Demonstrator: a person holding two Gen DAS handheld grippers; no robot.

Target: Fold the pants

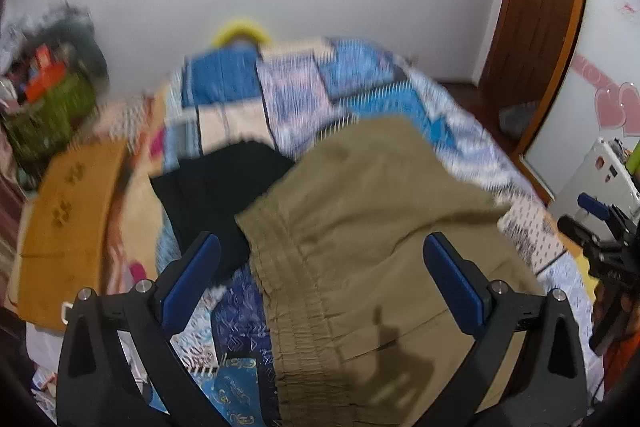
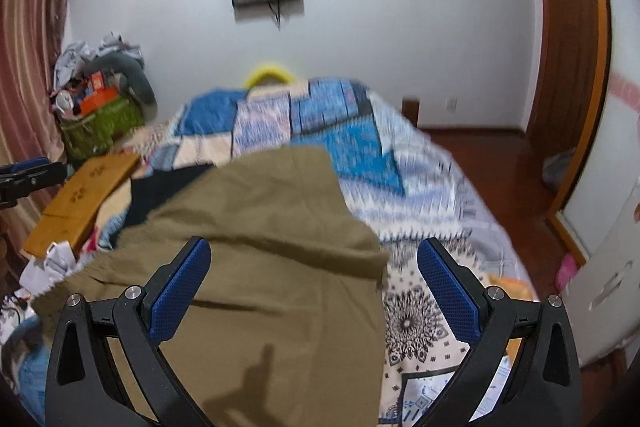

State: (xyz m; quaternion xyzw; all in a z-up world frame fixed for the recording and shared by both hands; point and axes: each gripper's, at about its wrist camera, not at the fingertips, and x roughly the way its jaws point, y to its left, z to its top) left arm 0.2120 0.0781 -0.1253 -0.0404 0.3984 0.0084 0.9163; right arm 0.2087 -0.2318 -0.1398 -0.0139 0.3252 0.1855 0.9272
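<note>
Khaki pants (image 1: 360,227) on quilt (image 1: 288,83), under both grippers, L (image 1: 322,251) & R (image 2: 314,257) jaws wide, nothing held

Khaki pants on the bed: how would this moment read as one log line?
khaki pants: on bed, over black garment | left tool: open, empty | right tool: open, empty

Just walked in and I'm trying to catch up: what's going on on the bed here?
A person with a handheld gripper in each hand is working on a pair of olive pants spread on the patchwork quilt. Both the left gripper and right gripper are open above the fabric, holding nothing. The elastic waistband shows in the left view. A black garment lies beside the pants, partly under them. How far the folding has got, I can't tell.
</note>
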